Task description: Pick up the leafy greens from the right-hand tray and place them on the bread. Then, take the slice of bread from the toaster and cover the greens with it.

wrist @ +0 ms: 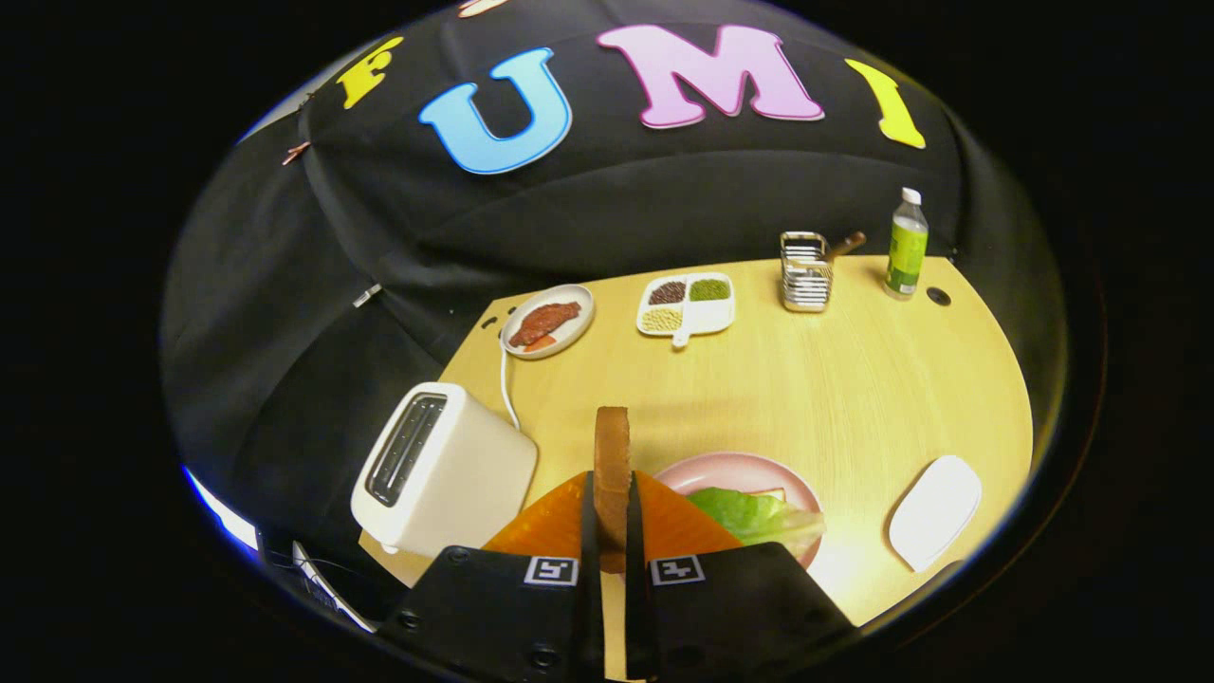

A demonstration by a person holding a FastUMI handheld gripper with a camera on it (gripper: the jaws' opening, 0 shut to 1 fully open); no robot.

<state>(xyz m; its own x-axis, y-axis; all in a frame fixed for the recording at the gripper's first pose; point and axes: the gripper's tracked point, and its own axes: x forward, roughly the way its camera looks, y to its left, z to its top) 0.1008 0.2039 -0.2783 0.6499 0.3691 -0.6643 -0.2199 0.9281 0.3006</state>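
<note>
Toasted bread slice [612, 465] clamped upright in gripper [612, 545], between toaster [446, 470] and pink plate [721, 471].

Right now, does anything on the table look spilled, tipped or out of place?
Nothing stands out. The bread slice is held on edge between the jaws of the gripper, as the task needs. The greens lie on the pink plate; the toaster and bottle stand upright.

Toaster [441, 470] left of plate [704, 470]
</note>
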